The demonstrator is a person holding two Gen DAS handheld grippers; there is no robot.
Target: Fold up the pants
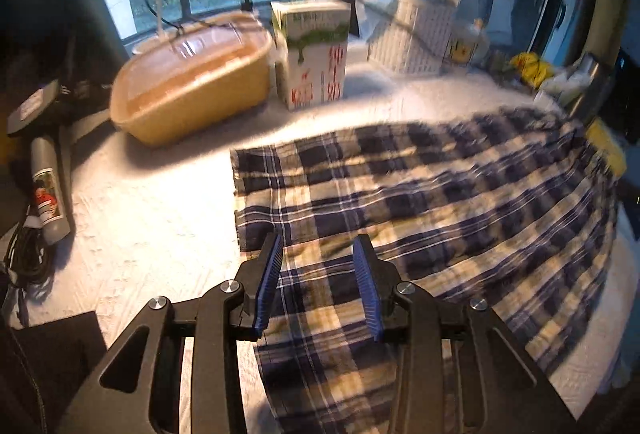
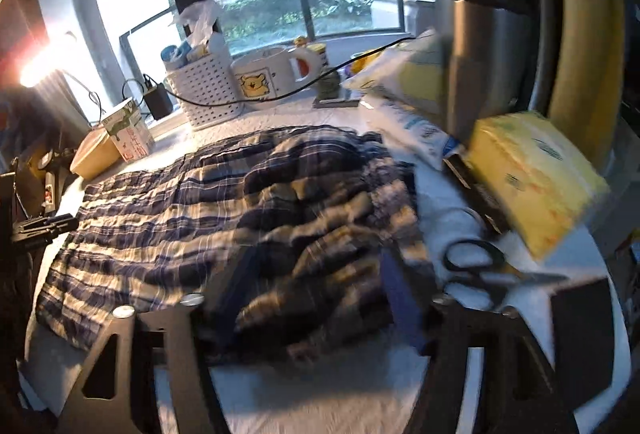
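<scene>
surface point(image 1: 152, 202): bare at left of frame | pants point(image 1: 400, 194): plaid, flat, rumpled | left gripper point(image 1: 318, 286): narrow gap, nothing gripped | right gripper point(image 2: 316, 298): wide, nothing gripped

On the white-covered worktop point(image 1: 160, 218) we see a tan lidded container point(image 1: 192, 74) with a milk carton point(image 1: 314, 54) just beside it, both near the window. We also find a white perforated basket point(image 2: 208, 90) next to a bear-printed mug point(image 2: 264, 78). At the right edge lie black-handled scissors point(image 2: 480, 266) near a yellow tissue pack point(image 2: 532, 174).
</scene>
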